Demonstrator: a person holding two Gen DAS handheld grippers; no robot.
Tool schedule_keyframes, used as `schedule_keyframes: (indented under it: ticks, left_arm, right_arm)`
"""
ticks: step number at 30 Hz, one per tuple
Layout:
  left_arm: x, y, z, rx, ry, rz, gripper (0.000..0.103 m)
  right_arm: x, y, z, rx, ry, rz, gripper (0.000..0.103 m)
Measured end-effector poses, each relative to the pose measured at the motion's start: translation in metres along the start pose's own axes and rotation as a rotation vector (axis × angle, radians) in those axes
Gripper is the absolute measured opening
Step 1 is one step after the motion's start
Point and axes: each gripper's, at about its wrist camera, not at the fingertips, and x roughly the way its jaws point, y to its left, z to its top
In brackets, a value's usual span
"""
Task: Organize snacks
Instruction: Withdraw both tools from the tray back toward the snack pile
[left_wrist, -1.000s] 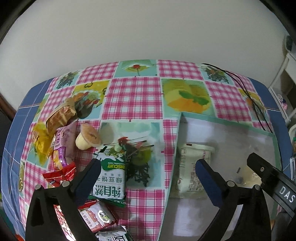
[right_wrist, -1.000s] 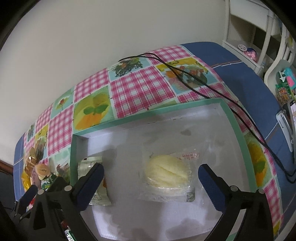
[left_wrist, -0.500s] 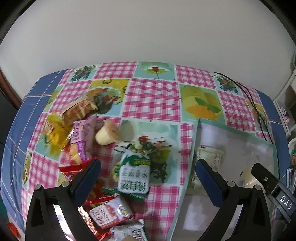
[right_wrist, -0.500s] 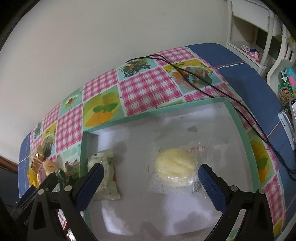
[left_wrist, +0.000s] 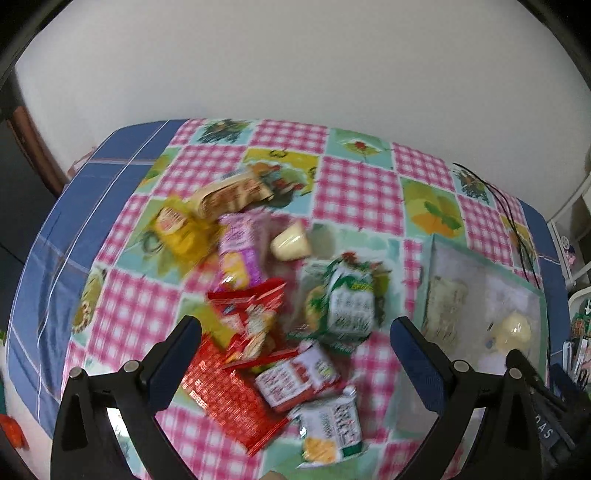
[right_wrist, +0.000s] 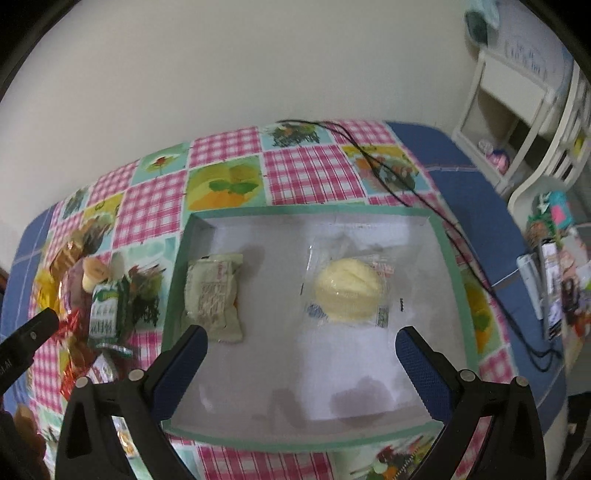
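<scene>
A heap of snack packets lies on the checked tablecloth in the left wrist view: a green biscuit pack (left_wrist: 349, 308), red packets (left_wrist: 231, 400), a purple pack (left_wrist: 240, 254), a yellow pack (left_wrist: 177, 227) and a small pudding cup (left_wrist: 290, 243). My left gripper (left_wrist: 295, 343) hangs open above the heap, holding nothing. To the right stands a shallow white box with a green rim (right_wrist: 448, 258). Inside it lie a pale green packet (right_wrist: 214, 295) and a wrapped yellow bun (right_wrist: 347, 290). My right gripper (right_wrist: 301, 350) stands open over the box's near half, empty.
A black cable (right_wrist: 399, 177) runs across the cloth past the box's far right corner. White shelving (right_wrist: 517, 122) and clutter (right_wrist: 554, 280) stand off the table's right side. A plain wall lies behind the table. The blue cloth border (left_wrist: 55, 251) marks the table's left edge.
The left gripper has swung left and back from the box edge to over the snack heap, still open. The right gripper has drawn back a little from the box, still open.
</scene>
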Motion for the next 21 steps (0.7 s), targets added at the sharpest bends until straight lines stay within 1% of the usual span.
schedule_keyframes:
  ticks: [4,6,8,11,15,21]
  left_arm:
    - [-0.01,0.013,-0.02,0.007,0.012,-0.003,0.102]
    - [-0.017,0.017,-0.027,0.008,0.001,-0.006,0.102]
    - [-0.025,0.022,-0.034,0.0,-0.014,-0.012,0.102]
    - [-0.033,0.031,-0.049,-0.003,-0.022,-0.016,0.102]
    - [-0.034,0.041,-0.066,0.001,0.002,0.002,0.102]
    - [-0.039,0.061,-0.077,-0.038,-0.008,0.038,0.102]
  right_arm:
    - [-0.026,0.015,-0.013,-0.051,-0.072,-0.083,0.103]
    - [-0.039,0.02,-0.02,-0.062,-0.112,-0.12,0.103]
    - [-0.049,0.024,-0.027,-0.066,-0.13,-0.138,0.103]
    - [-0.056,0.03,-0.038,-0.079,-0.118,-0.102,0.103]
    - [-0.065,0.038,-0.057,-0.105,-0.107,-0.04,0.103]
    - [-0.069,0.058,-0.086,-0.18,-0.082,0.009,0.103]
